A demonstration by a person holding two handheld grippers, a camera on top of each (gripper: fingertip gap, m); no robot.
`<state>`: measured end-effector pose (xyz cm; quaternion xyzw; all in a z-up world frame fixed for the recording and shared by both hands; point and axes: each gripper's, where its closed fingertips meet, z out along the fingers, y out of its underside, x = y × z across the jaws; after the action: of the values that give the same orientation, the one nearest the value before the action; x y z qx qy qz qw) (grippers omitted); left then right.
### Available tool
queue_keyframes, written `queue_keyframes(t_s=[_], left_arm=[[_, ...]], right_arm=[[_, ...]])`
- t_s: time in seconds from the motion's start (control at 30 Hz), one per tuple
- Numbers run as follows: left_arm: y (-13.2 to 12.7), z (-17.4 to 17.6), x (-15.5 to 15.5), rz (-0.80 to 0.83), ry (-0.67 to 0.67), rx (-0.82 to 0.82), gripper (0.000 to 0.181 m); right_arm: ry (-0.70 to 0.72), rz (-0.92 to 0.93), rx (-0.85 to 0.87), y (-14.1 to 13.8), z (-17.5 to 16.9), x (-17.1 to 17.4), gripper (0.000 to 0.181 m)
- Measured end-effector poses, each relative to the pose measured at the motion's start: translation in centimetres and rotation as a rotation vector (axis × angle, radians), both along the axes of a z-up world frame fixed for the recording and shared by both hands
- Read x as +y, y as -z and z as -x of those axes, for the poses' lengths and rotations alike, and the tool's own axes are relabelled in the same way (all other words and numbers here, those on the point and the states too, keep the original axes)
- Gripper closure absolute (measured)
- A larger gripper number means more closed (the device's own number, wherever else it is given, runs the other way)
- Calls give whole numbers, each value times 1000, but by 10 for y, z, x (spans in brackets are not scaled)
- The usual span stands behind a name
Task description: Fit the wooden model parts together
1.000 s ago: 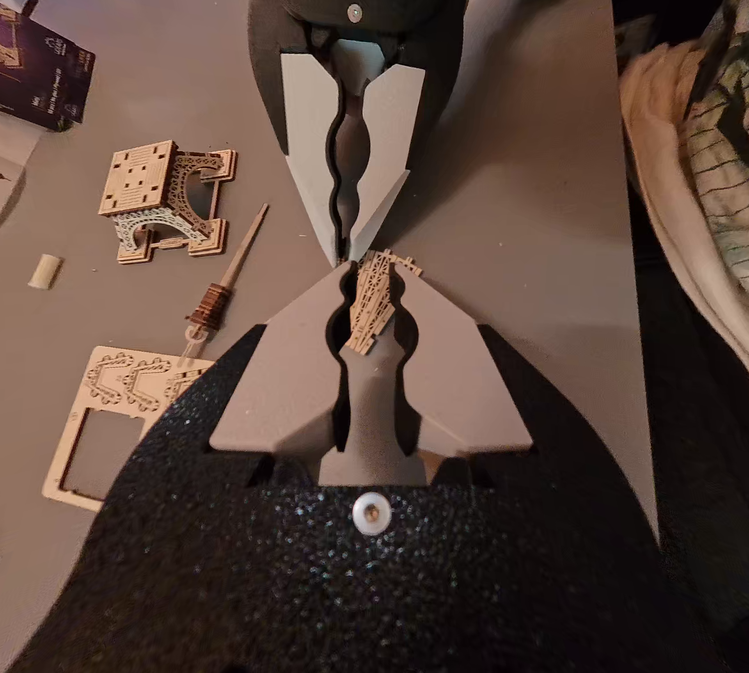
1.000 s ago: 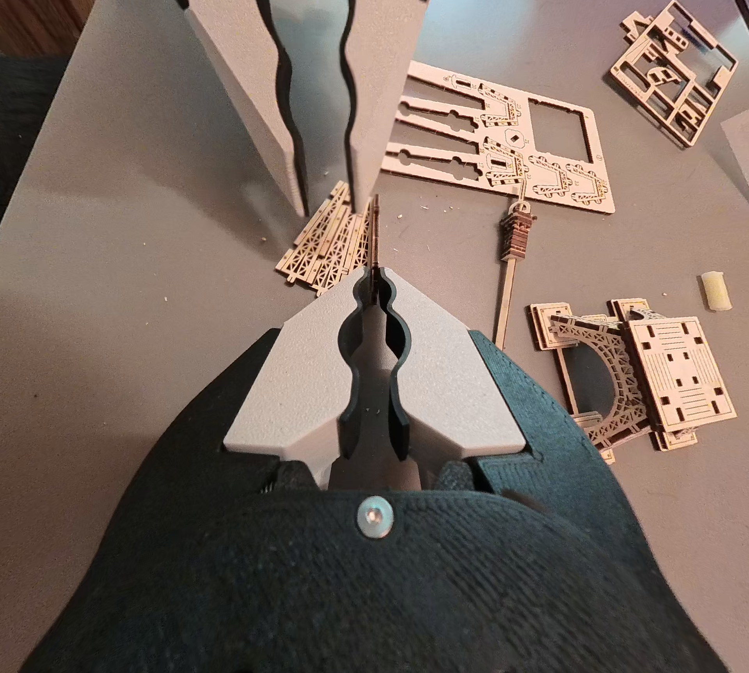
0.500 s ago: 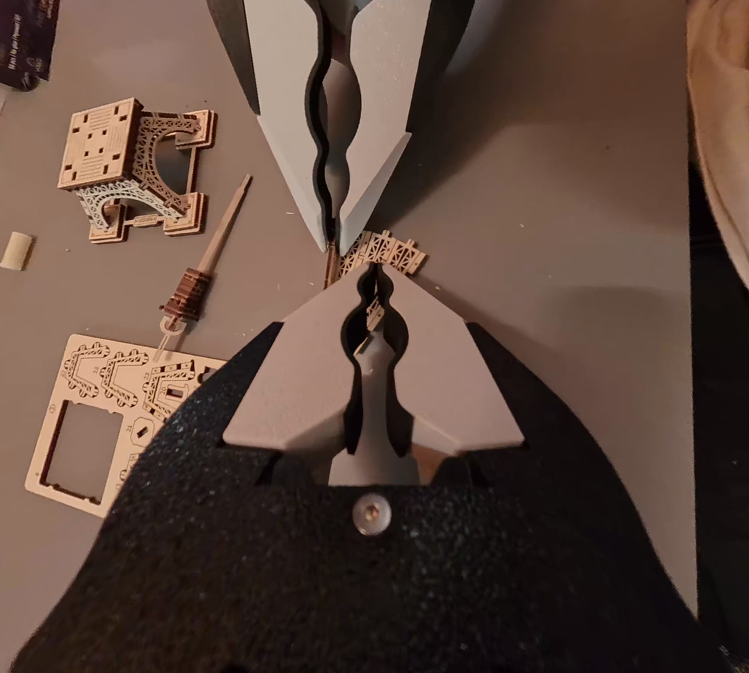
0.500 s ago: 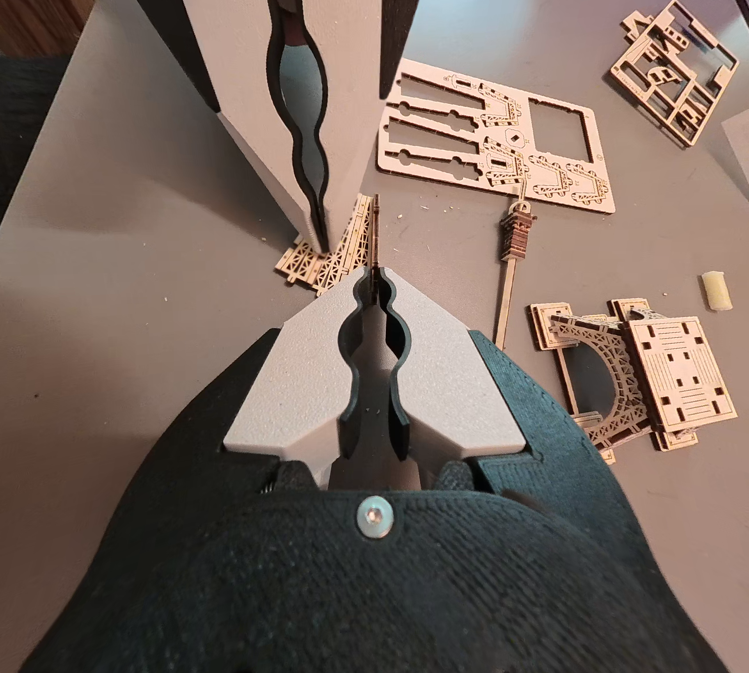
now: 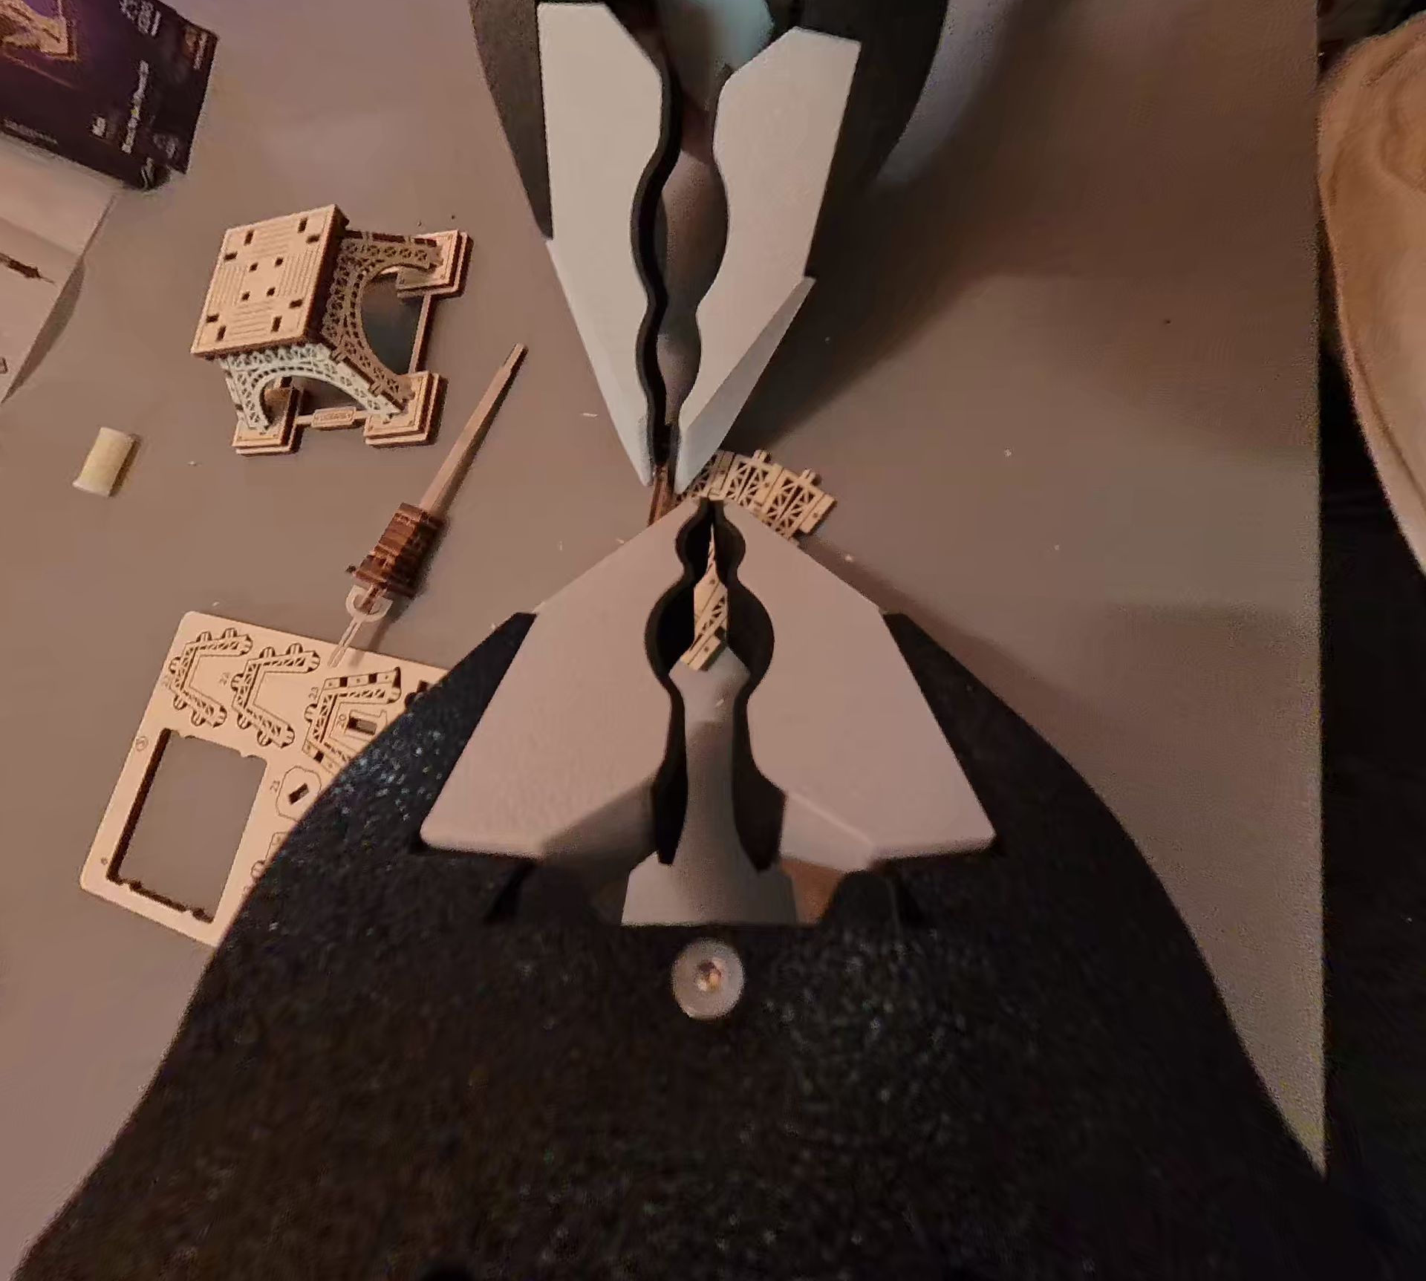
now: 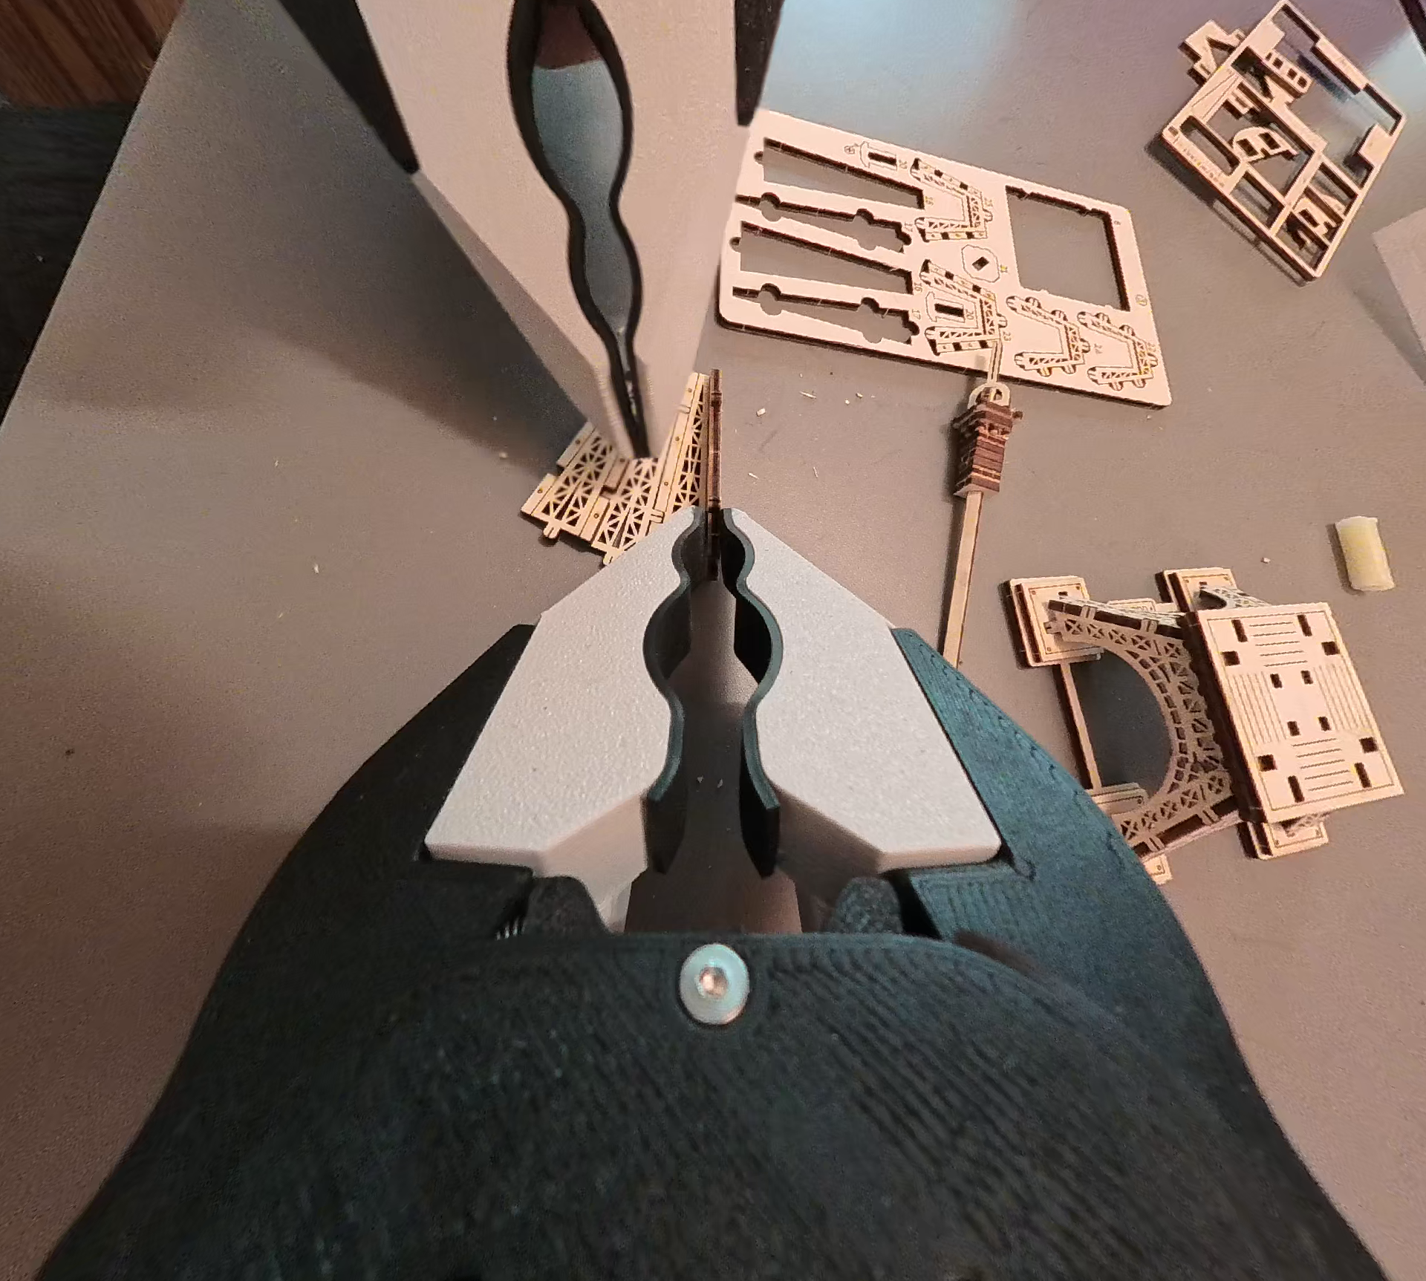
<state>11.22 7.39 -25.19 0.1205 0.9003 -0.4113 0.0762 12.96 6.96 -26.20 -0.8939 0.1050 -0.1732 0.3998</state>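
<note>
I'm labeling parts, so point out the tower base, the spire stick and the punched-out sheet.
tower base (image 6: 1296, 711), right wrist view, flat top deck.
spire stick (image 5: 397, 546), left wrist view, dark ribbed collar.
punched-out sheet (image 6: 849, 349), right wrist view, bare lower edge.

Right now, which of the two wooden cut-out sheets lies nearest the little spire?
The rectangular sheet: the spire reaches its edge with its looped end. The irregular frame lies apart, farther back.

Left gripper (image 5: 708, 511) and right gripper (image 6: 714, 520) tip to tip — jaws of both closed.
</note>
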Motion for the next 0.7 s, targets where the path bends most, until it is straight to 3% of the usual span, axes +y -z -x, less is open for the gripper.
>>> queue_keyframes(t_s=[0.03,0.33,0.7], left_arm=[[2,-3,0,-7,-10,1,181],[8,5,1,-9,14,89,181],[11,6,2,-46,7,41,181]], right_arm=[[0,0,0,0,0,0,180],[0,0,0,0,0,0,180],[0,0,1,0,0,0,180]])
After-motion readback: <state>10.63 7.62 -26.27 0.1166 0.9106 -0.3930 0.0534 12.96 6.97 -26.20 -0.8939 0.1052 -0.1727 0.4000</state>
